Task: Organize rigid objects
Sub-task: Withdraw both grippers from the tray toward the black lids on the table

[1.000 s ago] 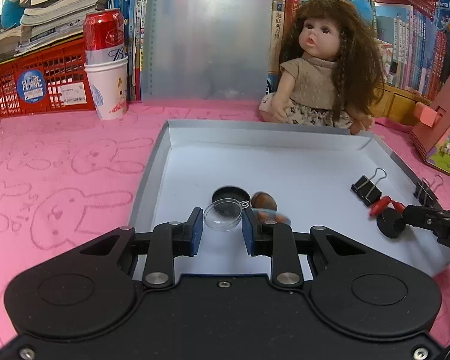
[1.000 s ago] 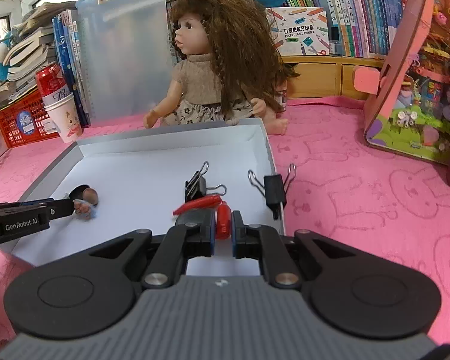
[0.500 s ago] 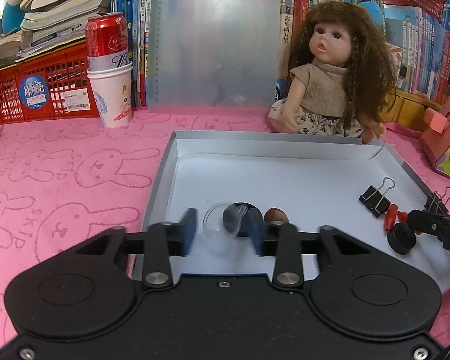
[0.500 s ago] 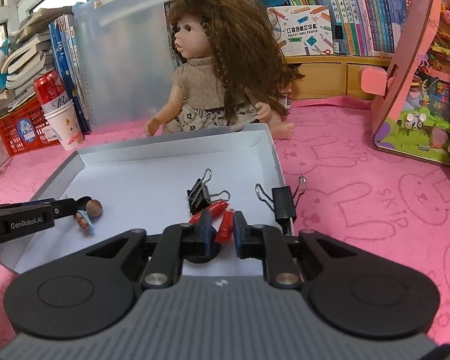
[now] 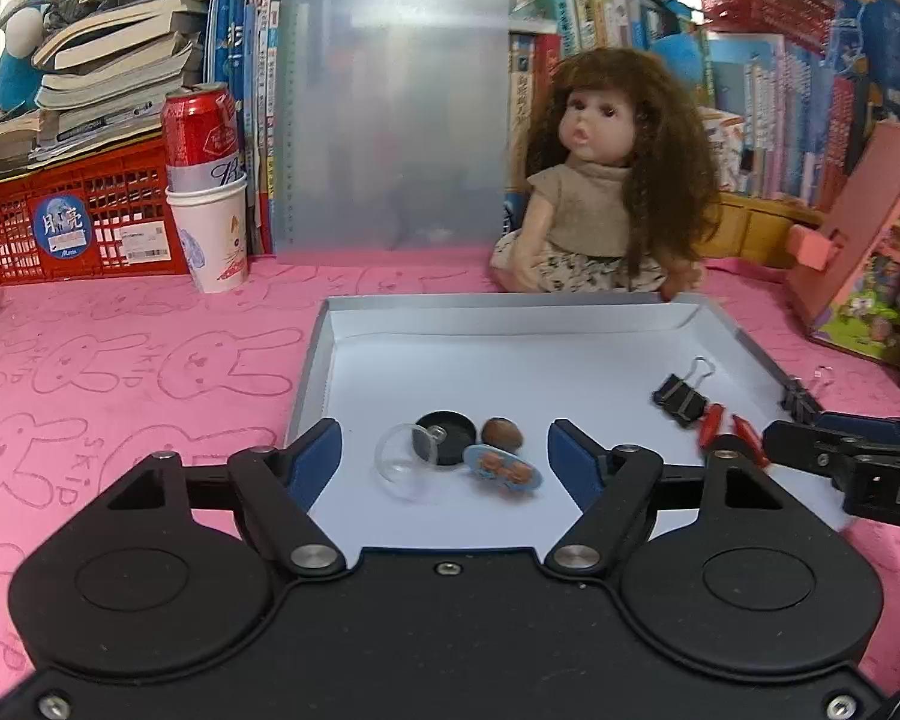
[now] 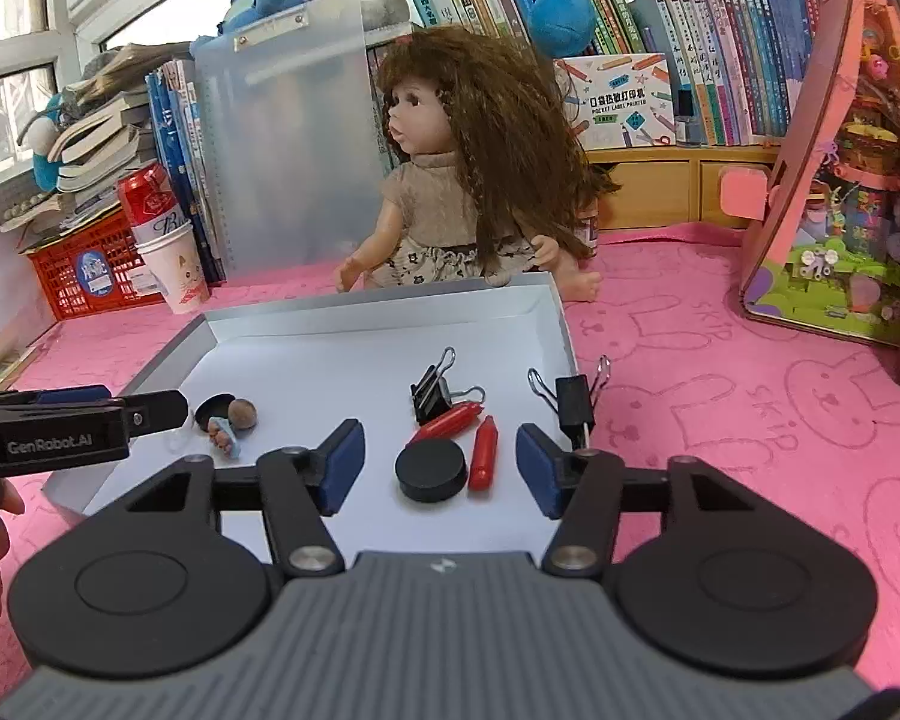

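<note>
A shallow grey tray [image 5: 570, 307] [image 6: 384, 303] lies on the pink cloth. My left gripper [image 5: 444, 456] is open and empty over its near left part. Just beyond it lie a clear suction cup [image 5: 403, 463], a black round lid [image 5: 447, 428], a brown nut [image 5: 501, 433] and a blue badge [image 5: 503, 470]. My right gripper [image 6: 440, 468] is open and empty. Between its fingers lie a black puck [image 6: 431, 469] and a red piece [image 6: 483, 451]; a second red piece [image 6: 448, 421] and a black binder clip [image 6: 433, 391] lie beyond. Another binder clip [image 6: 573, 399] grips the tray's right rim.
A doll [image 5: 600, 180] [image 6: 456, 180] sits behind the tray. A translucent clipboard [image 5: 393, 114], a red can in a paper cup [image 5: 205, 192], a red crate [image 5: 78, 216] and books stand at the back. A pink toy house [image 6: 840, 168] stands at the right.
Both grippers opened and pulled back. The left let go of the clear suction cup and the right let go of the red piece; both now lie in the tray.
</note>
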`<act>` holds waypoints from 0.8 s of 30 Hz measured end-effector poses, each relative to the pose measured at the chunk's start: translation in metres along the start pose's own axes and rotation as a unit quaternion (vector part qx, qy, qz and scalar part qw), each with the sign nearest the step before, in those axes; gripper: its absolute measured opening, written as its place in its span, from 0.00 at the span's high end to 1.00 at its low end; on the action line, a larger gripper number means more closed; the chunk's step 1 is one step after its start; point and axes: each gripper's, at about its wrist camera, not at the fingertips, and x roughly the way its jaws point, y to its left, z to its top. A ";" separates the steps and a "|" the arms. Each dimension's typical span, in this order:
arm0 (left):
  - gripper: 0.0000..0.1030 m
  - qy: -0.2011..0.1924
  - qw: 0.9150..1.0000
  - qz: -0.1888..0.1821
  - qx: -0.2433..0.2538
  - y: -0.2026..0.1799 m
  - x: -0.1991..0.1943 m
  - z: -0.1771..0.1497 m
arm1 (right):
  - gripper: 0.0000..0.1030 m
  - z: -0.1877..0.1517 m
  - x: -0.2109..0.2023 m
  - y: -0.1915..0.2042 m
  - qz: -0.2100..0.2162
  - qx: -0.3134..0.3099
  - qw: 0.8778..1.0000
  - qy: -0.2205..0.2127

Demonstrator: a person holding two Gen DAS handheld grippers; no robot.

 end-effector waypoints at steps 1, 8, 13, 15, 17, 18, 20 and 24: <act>0.28 -0.001 1.000 -0.003 0.002 -0.001 -0.004 -0.001 | 0.27 -0.001 -0.003 0.000 0.000 -0.001 1.000 -0.001; 0.27 -0.011 1.000 -0.026 0.004 -0.003 -0.033 -0.006 | 0.18 -0.004 -0.028 0.000 0.010 -0.020 1.000 -0.020; 0.26 -0.021 0.999 -0.045 0.013 -0.006 -0.056 -0.013 | 0.16 -0.009 -0.045 -0.003 0.021 -0.032 0.999 -0.031; 0.26 -0.024 0.998 -0.051 0.015 -0.005 -0.066 -0.018 | 0.15 -0.012 -0.052 -0.004 0.023 -0.036 0.998 -0.034; 0.26 -0.026 0.998 -0.057 0.017 -0.005 -0.073 -0.022 | 0.14 -0.016 -0.057 -0.004 0.028 -0.039 0.998 -0.037; 0.26 -0.026 0.998 -0.060 0.019 -0.006 -0.077 -0.025 | 0.14 -0.018 -0.060 -0.003 0.030 -0.041 0.998 -0.037; 0.25 -0.029 0.997 -0.062 0.022 -0.006 -0.085 -0.028 | 0.14 -0.022 -0.064 -0.001 0.032 -0.046 0.998 -0.037; 0.25 -0.036 0.997 -0.064 0.027 -0.006 -0.099 -0.038 | 0.13 -0.029 -0.074 0.004 0.040 -0.056 0.997 -0.040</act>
